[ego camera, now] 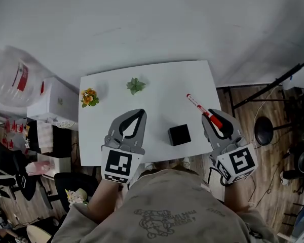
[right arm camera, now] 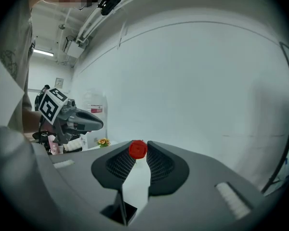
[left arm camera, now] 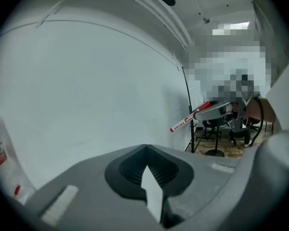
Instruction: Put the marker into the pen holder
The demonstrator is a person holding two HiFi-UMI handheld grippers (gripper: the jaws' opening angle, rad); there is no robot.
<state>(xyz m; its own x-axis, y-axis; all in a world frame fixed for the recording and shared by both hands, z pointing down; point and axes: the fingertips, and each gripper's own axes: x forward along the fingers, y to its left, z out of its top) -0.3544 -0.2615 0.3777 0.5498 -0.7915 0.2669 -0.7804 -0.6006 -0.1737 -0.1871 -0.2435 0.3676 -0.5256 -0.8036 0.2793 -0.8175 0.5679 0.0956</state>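
The red-and-white marker (ego camera: pixel 197 105) is held above the right side of the white table (ego camera: pixel 157 80), pointing away toward the far edge. My right gripper (ego camera: pixel 215 118) is shut on its red cap end (right arm camera: pixel 137 148). In the left gripper view the marker (left arm camera: pixel 185 123) sticks out of the right gripper (left arm camera: pixel 216 109). The black cube-shaped pen holder (ego camera: pixel 179 134) stands near the table's front edge, between the two grippers and just left of the right one. My left gripper (ego camera: pixel 140 113) hovers left of the holder, shut with nothing in it; its tips meet (left arm camera: pixel 146 148).
Two small potted plants, one with orange flowers (ego camera: pixel 89 97) and one green (ego camera: pixel 136 85), stand at the table's far left. A large water jug (ego camera: pixel 17 77) and boxes (ego camera: pixel 53 101) sit left of the table; a stool (ego camera: pixel 265 130) and a black stand (ego camera: pixel 273 85) are on the right.
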